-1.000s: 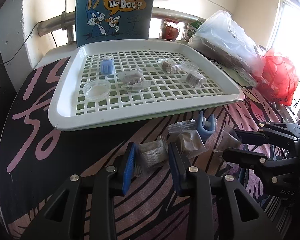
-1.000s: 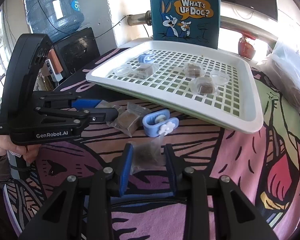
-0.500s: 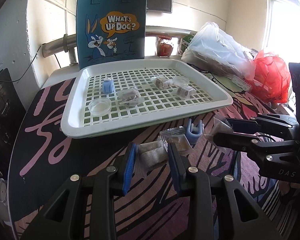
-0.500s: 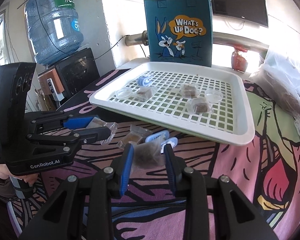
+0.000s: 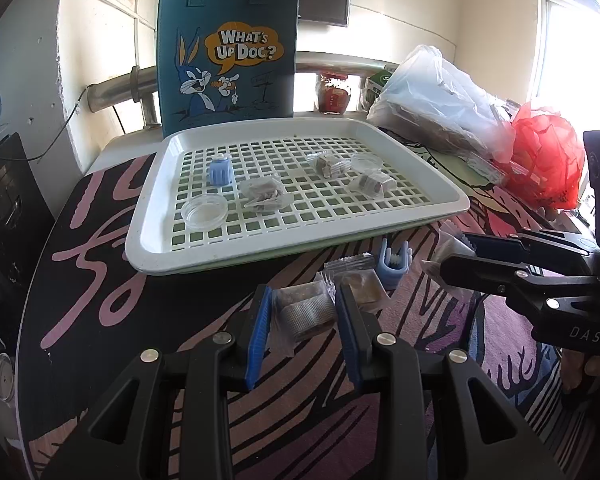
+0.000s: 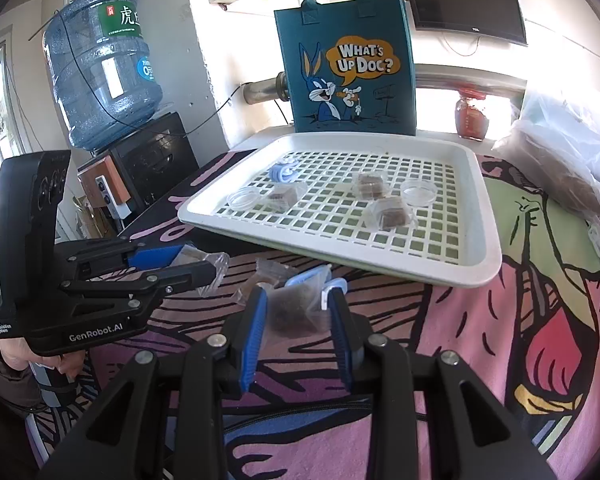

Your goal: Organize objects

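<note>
A sunlit room holds a tabletop (image 6: pixel 480 380) covered in a pink, black and purple cartoon print, backed by a metal pipe and a wall-mounted screen. On it sits a white slotted tray (image 5: pixel 148 216), which carries a blue ribbed cap (image 5: pixel 220 171), two clear round lids (image 5: pixel 203 211) (image 5: pixel 366 162), and three clear packets of brown blocks (image 5: pixel 265 195) (image 5: pixel 328 165) (image 5: pixel 374 182). Behind the tray stands a teal tote bag (image 6: pixel 346 68) with a cartoon rabbit and the words "WHAT'S UP DOC?". A blue water jug (image 6: pixel 100 76) with a green label in Chinese characters stands to one side; a clear plastic bag (image 5: pixel 432 100) and a red plastic bag (image 5: pixel 544 160) lie at the other. In front of the tray, the left gripper (image 5: pixel 303 320), marked "GenRobot.AI", has its jaws pressed onto a clear packet of grey-brown blocks (image 5: pixel 304 314). The right gripper (image 6: pixel 296 312), marked "DAS", has its jaws clamped on a sachet of dark granules (image 6: pixel 294 310). Between them on the tabletop lie a blue clip (image 5: pixel 394 266) and another brown packet (image 5: pixel 364 290).
</note>
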The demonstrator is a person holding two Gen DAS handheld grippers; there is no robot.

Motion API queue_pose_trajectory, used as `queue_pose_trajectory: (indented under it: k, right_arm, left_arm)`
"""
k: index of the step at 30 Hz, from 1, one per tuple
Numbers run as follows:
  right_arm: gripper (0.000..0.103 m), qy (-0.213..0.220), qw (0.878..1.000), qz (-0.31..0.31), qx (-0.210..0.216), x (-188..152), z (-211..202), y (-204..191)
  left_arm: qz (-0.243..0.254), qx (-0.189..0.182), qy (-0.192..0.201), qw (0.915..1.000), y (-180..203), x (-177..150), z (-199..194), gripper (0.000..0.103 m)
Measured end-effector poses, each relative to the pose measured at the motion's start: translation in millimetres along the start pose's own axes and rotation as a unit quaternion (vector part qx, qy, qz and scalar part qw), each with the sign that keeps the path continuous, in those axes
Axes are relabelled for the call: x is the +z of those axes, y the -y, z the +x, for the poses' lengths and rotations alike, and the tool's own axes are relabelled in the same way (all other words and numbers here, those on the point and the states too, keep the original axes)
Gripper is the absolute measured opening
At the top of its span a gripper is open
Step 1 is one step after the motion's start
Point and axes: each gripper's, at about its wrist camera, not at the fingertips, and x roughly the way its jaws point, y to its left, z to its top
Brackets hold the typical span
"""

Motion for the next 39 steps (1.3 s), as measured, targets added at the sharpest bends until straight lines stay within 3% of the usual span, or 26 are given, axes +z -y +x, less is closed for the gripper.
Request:
queue_pose_trajectory:
  k: [39]
  right_arm:
    - [0.031,0.001,1.0,0.014,0.002,-0.6,-0.9,5.9]
  left_arm:
    - [0.001,-0.001,-0.002,1.0,0.4,-0.3,0.6,0.032]
